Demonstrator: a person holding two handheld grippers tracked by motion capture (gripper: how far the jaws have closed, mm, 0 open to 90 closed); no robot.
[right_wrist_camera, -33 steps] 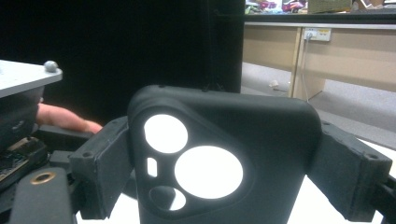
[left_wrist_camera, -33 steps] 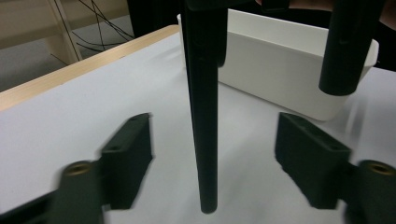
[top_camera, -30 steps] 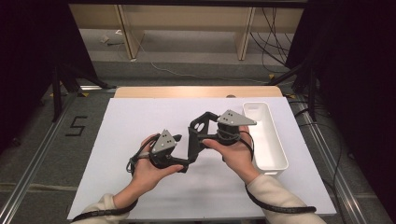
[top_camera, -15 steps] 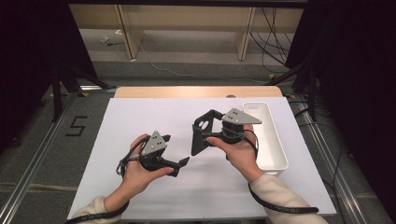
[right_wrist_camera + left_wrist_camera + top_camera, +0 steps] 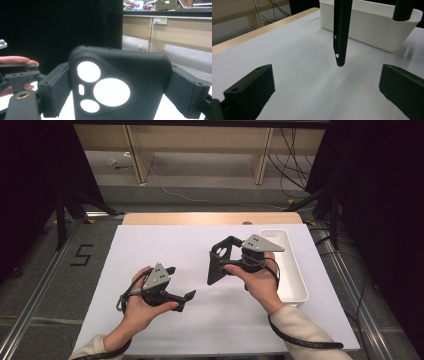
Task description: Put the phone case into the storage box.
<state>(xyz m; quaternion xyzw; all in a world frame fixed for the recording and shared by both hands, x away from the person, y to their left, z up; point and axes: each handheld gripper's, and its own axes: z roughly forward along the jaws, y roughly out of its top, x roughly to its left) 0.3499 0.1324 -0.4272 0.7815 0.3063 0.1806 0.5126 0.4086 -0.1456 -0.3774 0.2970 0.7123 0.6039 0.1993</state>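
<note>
A black phone case [image 5: 117,82] with round camera cut-outs stands upright between the jaws of my right gripper [image 5: 120,95], which is shut on its two side edges. From above, the case [image 5: 216,270] hangs edge-on below the right gripper [image 5: 223,254], over the middle of the white table sheet [image 5: 165,245]. My left gripper [image 5: 181,282] sits lower left of it, apart from the case. Its jaws have just been opening and nothing is between them. In the left gripper view the case's thin edge [image 5: 340,32] hangs ahead of the open left gripper [image 5: 327,92].
A long white tray [image 5: 292,270] lies along the sheet's right side, just behind the right hand; its wall [image 5: 372,25] shows beyond the case. A wooden strip [image 5: 210,218] borders the table's far edge. The left hand [image 5: 15,60] shows at the left.
The left gripper has drawn away from the case, to the left and toward the person. The right gripper still holds the case in about the same place.
</note>
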